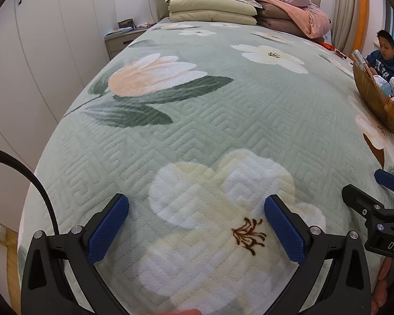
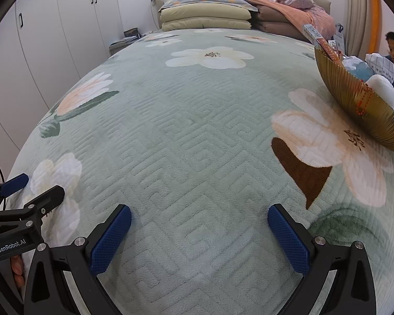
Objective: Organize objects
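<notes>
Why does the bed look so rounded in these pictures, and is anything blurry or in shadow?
Left wrist view: the fisheye lens bulges the flat bedspread into a dome, with dark corners; focus is sharp, light soft and even. Right wrist view: same bulge, the gold bowl stretched at the edge, no glare, faint shadows only.

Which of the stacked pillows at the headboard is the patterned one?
The top pillow of the stack: it has a blue-grey printed case, while the two pillows under it are plain cream. The folded quilts lie beside them.
</notes>
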Action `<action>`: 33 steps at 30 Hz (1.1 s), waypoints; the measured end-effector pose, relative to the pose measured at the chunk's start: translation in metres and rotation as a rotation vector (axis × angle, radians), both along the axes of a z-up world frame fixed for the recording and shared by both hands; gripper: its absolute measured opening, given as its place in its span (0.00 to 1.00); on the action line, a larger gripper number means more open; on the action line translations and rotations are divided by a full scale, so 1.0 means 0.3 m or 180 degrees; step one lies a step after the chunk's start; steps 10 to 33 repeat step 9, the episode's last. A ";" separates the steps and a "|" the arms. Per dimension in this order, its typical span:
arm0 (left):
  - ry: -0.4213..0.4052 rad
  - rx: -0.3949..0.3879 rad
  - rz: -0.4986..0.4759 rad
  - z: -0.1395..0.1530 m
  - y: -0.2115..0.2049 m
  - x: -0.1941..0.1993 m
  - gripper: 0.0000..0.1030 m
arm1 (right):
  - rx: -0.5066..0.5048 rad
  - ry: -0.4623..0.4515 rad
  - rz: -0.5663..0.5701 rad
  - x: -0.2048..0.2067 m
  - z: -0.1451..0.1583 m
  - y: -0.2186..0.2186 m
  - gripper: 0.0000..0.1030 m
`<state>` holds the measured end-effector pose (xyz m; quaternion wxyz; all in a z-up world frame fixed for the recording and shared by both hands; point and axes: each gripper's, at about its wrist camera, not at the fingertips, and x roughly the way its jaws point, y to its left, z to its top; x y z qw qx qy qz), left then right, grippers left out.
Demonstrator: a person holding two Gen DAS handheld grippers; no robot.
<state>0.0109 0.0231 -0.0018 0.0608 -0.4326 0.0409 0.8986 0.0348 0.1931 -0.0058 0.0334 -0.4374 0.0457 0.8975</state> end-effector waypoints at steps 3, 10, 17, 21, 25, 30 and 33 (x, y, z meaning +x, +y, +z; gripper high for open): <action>0.0000 0.0000 -0.0001 0.000 -0.001 -0.002 1.00 | 0.0000 0.0002 -0.0004 0.000 0.000 -0.001 1.00; 0.0035 -0.0031 0.0010 -0.001 0.006 0.000 1.00 | -0.0004 0.0003 -0.0003 0.000 0.000 -0.002 1.00; 0.0035 -0.0031 0.0010 -0.001 0.006 0.000 1.00 | -0.0004 0.0003 -0.0003 0.000 0.000 -0.002 1.00; 0.0035 -0.0031 0.0010 -0.001 0.006 0.000 1.00 | -0.0004 0.0003 -0.0003 0.000 0.000 -0.002 1.00; 0.0035 -0.0031 0.0010 -0.001 0.006 0.000 1.00 | -0.0004 0.0003 -0.0003 0.000 0.000 -0.002 1.00; 0.0035 -0.0031 0.0010 -0.001 0.006 0.000 1.00 | -0.0004 0.0003 -0.0003 0.000 0.000 -0.002 1.00; 0.0035 -0.0031 0.0010 -0.001 0.006 0.000 1.00 | -0.0004 0.0003 -0.0003 0.000 0.000 -0.002 1.00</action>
